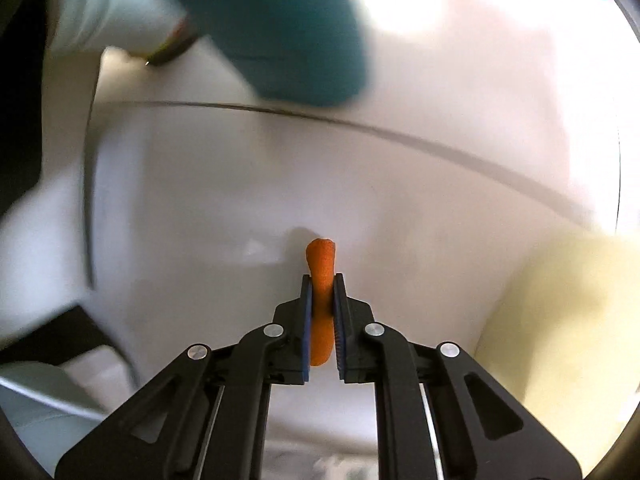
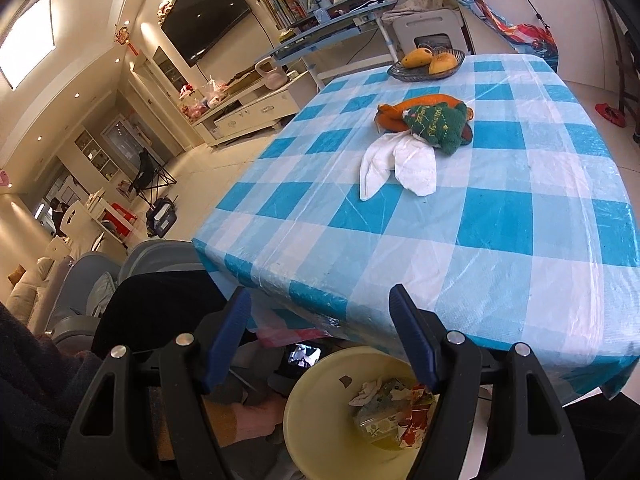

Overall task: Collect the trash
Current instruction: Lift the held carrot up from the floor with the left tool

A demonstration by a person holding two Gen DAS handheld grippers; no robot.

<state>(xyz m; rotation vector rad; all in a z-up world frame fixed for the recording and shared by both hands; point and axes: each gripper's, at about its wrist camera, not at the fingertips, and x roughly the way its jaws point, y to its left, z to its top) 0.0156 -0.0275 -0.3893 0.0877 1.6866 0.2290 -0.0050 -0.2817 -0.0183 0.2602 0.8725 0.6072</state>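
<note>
The table [image 2: 500, 216] fills most of the right wrist view under a blue and white checked cloth [image 2: 400, 240]; on it, well back from the near edge, lie a green cloth [image 2: 436, 124] over an orange toy [image 2: 400, 114], with a white rag [image 2: 394, 166] just in front of them; a wire basket [image 2: 424, 70] of fruit stands at the far end. Below the table's near edge sits a pale yellow bin [image 2: 320, 400], with crumpled paper and wrappers [image 2: 392, 404] in it; a person's hand [image 2: 256, 416] shows just left of the bin. The right gripper [image 2: 320, 344] hangs over the bin with its jaws wide apart and nothing between them. In the blurred left wrist view, the left gripper [image 1: 323, 312] is clamped on a small orange scrap [image 1: 320, 276], which sticks out past the fingertips over a white surface [image 1: 240, 184]; a blue-green blur [image 1: 296, 32] lies beyond, and the yellow bin's edge [image 1: 560, 300] shows at the right.
</note>
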